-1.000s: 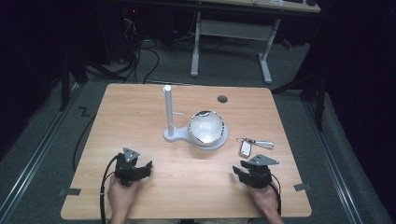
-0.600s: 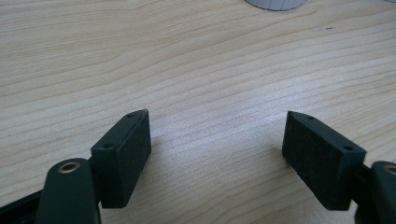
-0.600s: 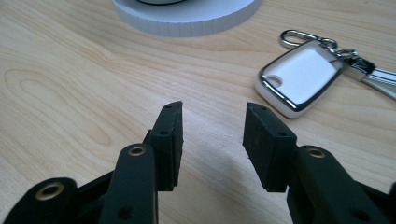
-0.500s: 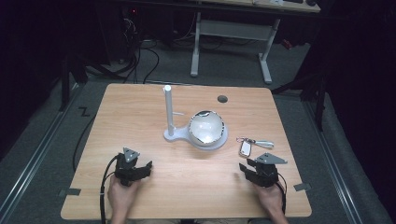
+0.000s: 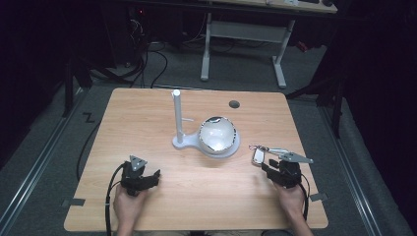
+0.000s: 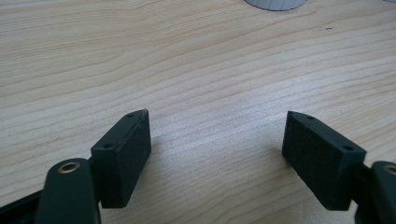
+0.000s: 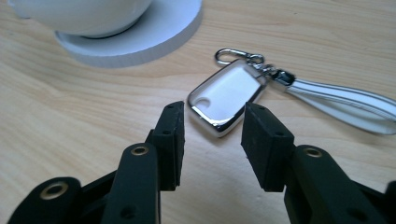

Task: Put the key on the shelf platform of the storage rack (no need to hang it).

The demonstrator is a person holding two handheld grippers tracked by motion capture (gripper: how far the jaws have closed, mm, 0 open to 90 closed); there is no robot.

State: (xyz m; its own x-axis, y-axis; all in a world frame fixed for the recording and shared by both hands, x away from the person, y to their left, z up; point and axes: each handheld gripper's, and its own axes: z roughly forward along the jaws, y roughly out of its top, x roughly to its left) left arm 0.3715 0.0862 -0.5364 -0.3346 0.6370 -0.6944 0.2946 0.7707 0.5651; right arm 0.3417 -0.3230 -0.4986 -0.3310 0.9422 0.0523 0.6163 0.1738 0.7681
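A silver-framed key fob (image 7: 226,95) with a clip ring and a white strap (image 7: 341,100) lies flat on the wooden table (image 5: 196,201), right of the bowl stand. My right gripper (image 7: 212,119) is open, low over the table, its pads (image 7: 173,135) on either side of the fob's near corner without gripping it. In the high view the fob (image 5: 257,155) lies just ahead of the right gripper (image 5: 269,167). My left gripper (image 5: 150,176) rests at the front left. Its jaws (image 6: 217,140) stand wide open over bare wood.
A white stand (image 5: 184,143) with an upright post (image 5: 176,115) carries a shiny bowl (image 5: 218,132) at the table's middle. Its base (image 7: 140,37) lies close beyond the fob. A dark cable hole (image 5: 234,104) sits at the back. Cables and desk legs lie on the floor beyond.
The right gripper has shifted to the right and a little forward, up to the key fob. The left gripper has stayed where it was.
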